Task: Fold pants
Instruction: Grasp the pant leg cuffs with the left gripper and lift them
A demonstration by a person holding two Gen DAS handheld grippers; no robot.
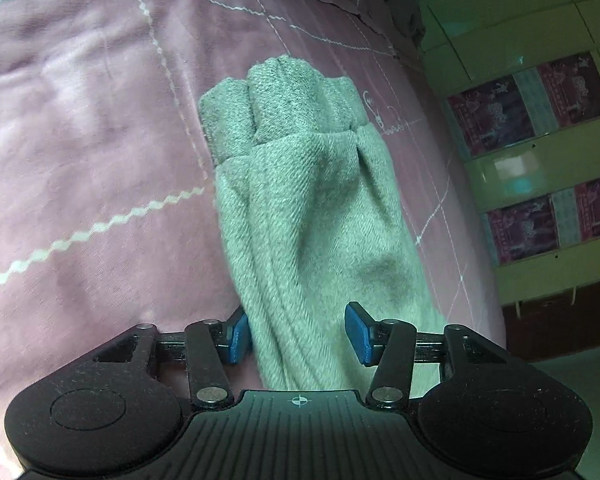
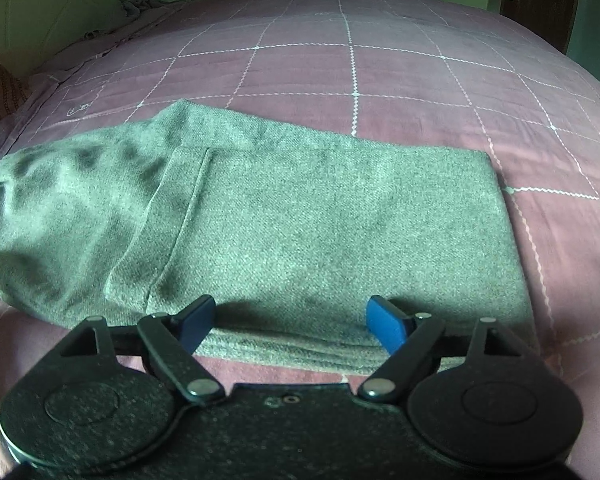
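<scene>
The grey-green woven pants lie folded in flat layers on the bed, the hemmed leg end doubled over the bunched, gathered waist part.

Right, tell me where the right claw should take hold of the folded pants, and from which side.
Probably the layered near edge of the pants, straight in from the near side where the right claw already hangs open over it. There the stacked layers end in one thick, fairly even lip on the pink bedspread, so one pad could slide under while the other comes down on top. The bunched left end looks looser.
</scene>
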